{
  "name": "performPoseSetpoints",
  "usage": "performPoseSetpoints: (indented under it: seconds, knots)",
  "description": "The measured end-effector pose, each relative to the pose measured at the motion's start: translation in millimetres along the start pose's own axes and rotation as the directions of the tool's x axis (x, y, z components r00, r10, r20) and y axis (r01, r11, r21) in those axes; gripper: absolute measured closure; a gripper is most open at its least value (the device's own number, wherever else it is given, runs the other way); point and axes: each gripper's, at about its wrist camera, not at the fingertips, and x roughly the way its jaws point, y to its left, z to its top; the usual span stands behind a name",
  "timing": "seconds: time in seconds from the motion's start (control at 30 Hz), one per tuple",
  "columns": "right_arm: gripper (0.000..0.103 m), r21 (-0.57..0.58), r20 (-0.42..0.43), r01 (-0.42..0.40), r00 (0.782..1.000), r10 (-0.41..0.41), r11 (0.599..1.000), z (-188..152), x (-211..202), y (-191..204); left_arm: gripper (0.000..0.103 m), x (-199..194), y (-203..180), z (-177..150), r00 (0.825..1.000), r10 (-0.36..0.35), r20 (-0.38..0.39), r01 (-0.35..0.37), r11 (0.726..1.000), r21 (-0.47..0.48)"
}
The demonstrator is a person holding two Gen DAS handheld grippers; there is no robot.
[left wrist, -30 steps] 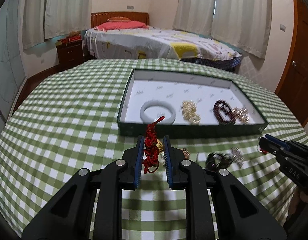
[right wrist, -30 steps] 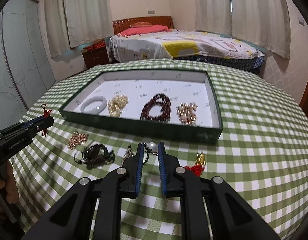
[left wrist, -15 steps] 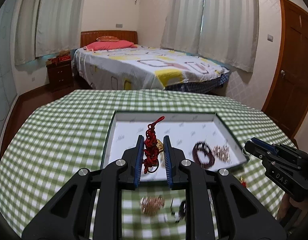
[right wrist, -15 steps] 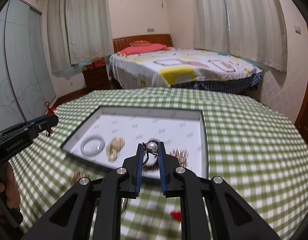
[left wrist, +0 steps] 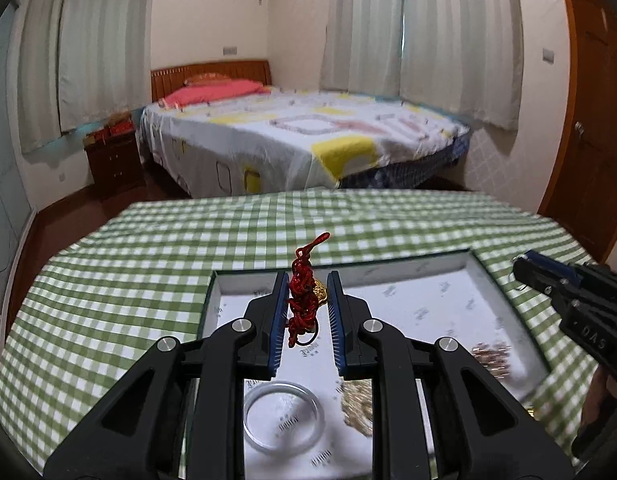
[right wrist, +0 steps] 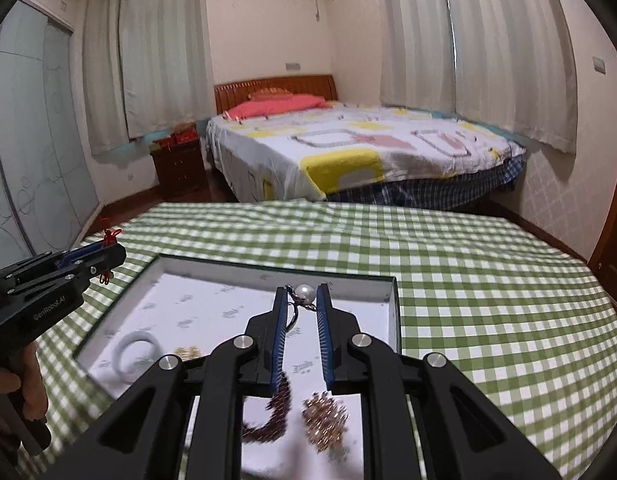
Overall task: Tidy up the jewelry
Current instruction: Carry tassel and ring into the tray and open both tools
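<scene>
My left gripper (left wrist: 307, 286) is shut on a red knotted cord charm (left wrist: 302, 300) with a gold piece on it, held above the left part of the green-rimmed tray (left wrist: 212, 296). My right gripper (right wrist: 302, 298) is shut on a pearl ring (right wrist: 304, 294), hanging over the tray's (right wrist: 394, 312) right half. In the white-lined tray lie a pale bangle (left wrist: 282, 416), a gold bead bracelet (left wrist: 358, 404), a dark bead bracelet (right wrist: 276, 404) and a rose-gold cluster (right wrist: 326, 412). Each gripper shows in the other's view: the right gripper (left wrist: 526, 266), the left gripper (right wrist: 108, 250).
The tray sits on a round table with a green checked cloth (right wrist: 488, 280). A bed (left wrist: 300, 136) and a nightstand (left wrist: 112, 160) stand behind the table. A wooden door (left wrist: 592, 112) is at the right. A hand (right wrist: 12, 392) holds the left gripper's handle.
Both grippers have risen and moved forward from the table's front edge to over the tray, carrying the red charm and the pearl ring. The loose jewelry on the cloth has dropped out of view.
</scene>
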Motion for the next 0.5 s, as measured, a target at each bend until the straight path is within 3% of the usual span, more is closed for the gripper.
performPoseSetpoints:
  seconds: [0.27, 0.5]
  knots:
    - [0.087, 0.016, -0.155, 0.015, 0.988, -0.013, 1.0, -16.5, 61.1, -17.8, 0.084, 64.5, 16.0, -14.0, 0.986, 0.015, -0.164, -0.018, 1.0, -0.017]
    - [0.087, 0.014, -0.226, 0.023, 0.974, -0.019, 1.0, -21.6, 77.1, -22.7, 0.083, 83.7, 20.8, -20.1, 0.968, 0.008, -0.25, -0.016, 0.999, -0.03]
